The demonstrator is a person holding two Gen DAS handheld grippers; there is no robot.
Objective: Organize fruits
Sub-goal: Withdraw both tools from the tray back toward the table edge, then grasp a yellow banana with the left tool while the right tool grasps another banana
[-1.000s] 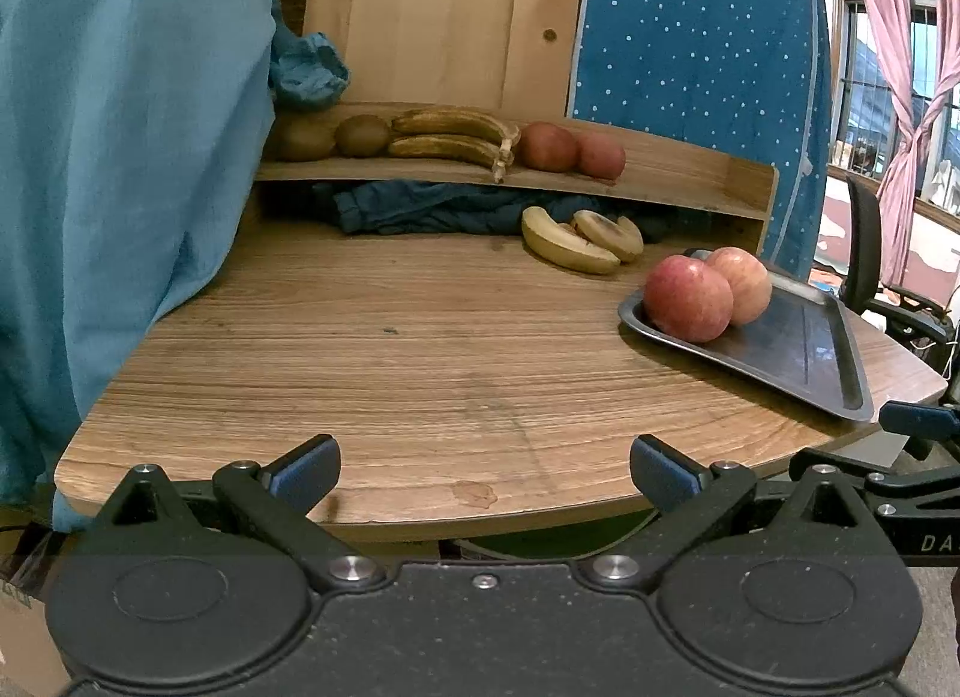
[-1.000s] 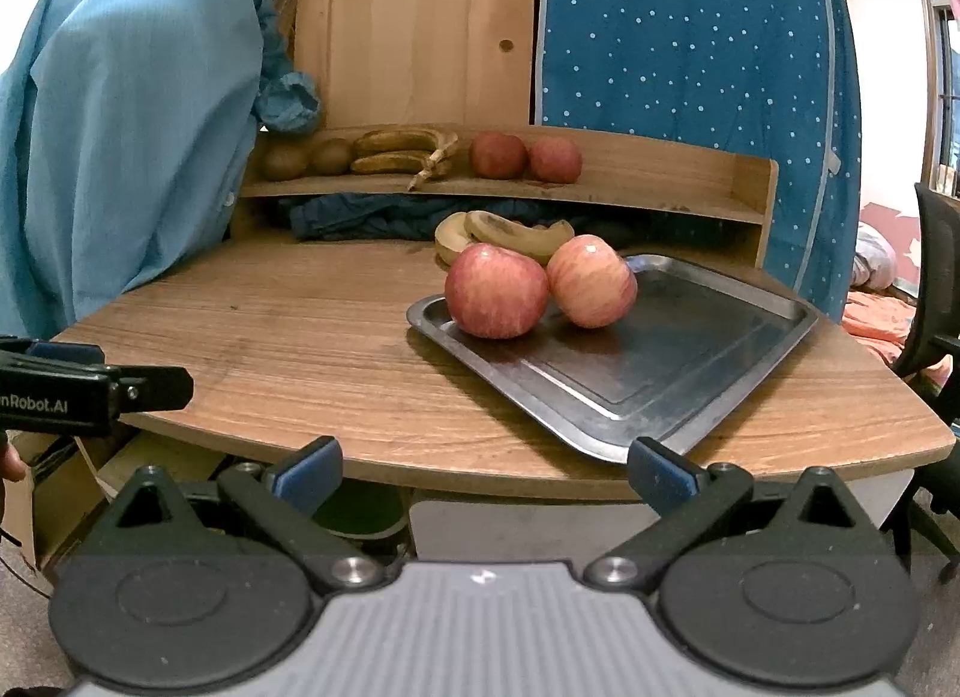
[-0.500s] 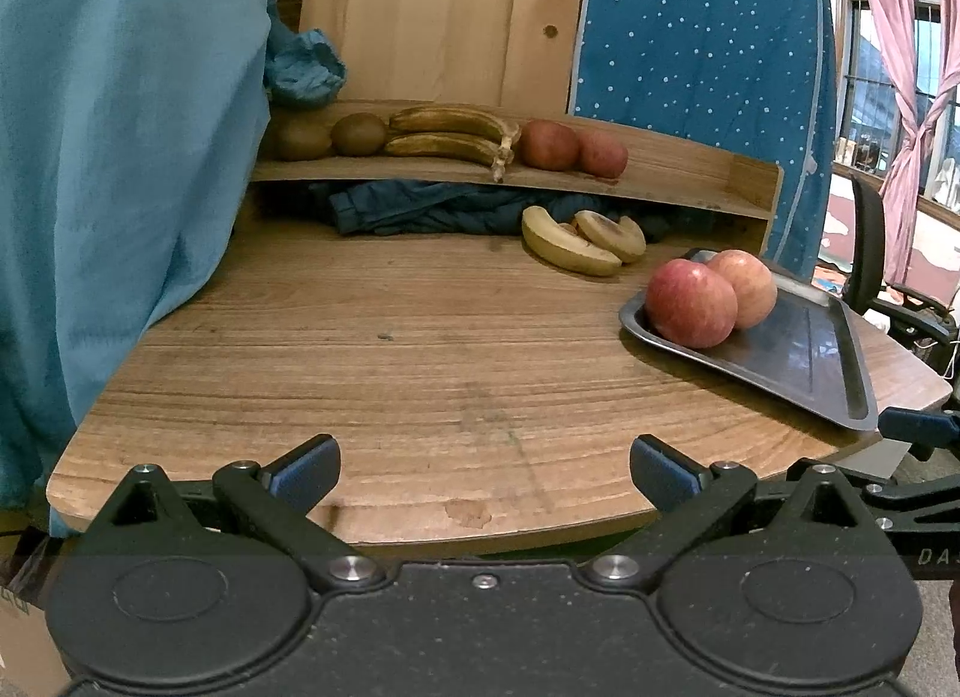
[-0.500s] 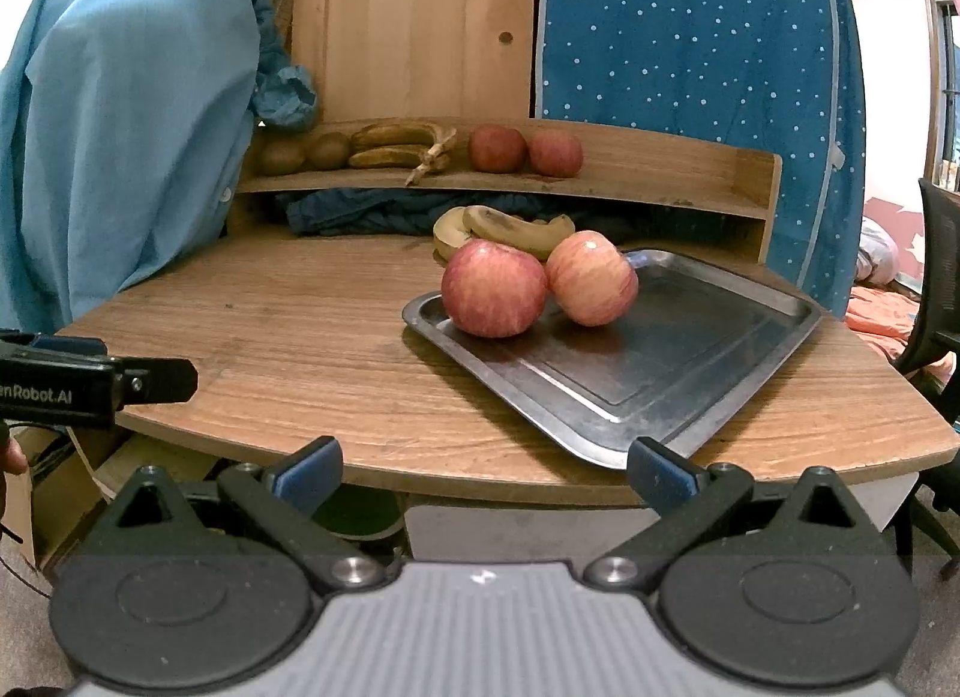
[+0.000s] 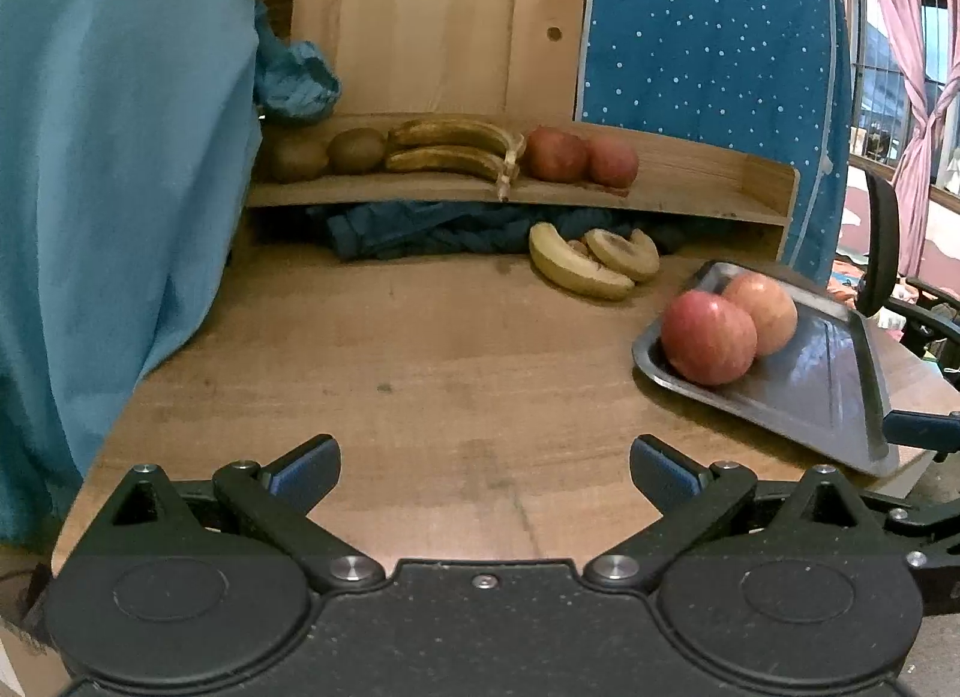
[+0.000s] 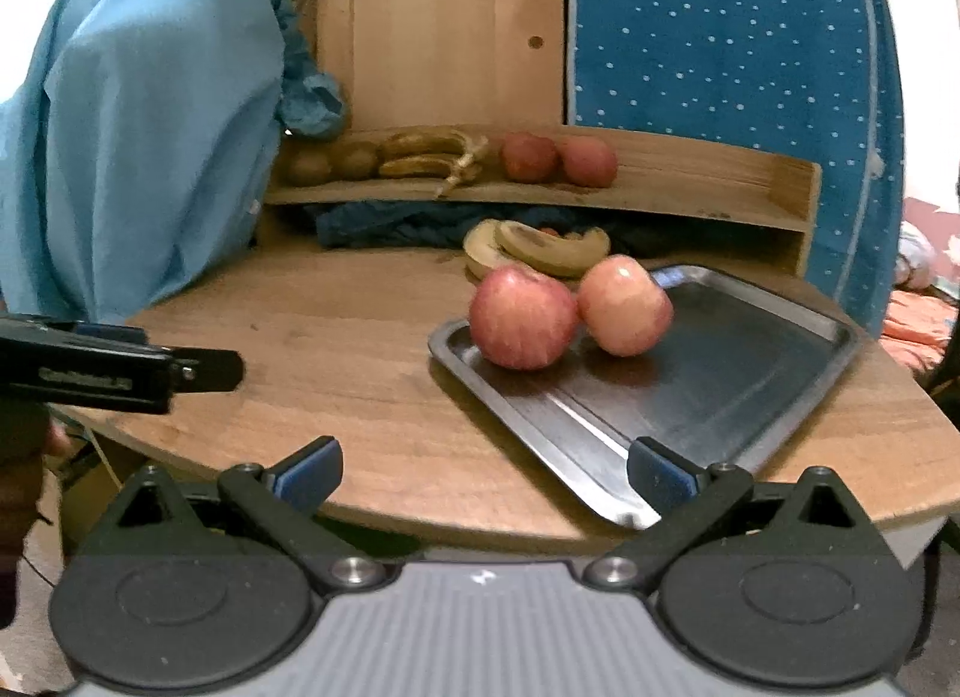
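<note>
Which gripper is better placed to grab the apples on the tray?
Right, likely. The right gripper is open and faces the tray and apples; the left gripper faces bare table, tray off to its side.

The middle of the worktop (image 5: 420,373) is bare wood, so a hand can pass there. A blue cloth (image 5: 120,156) blocks the left side. The tray (image 5: 840,397) with two apples (image 5: 708,337) fills the right side.
</note>
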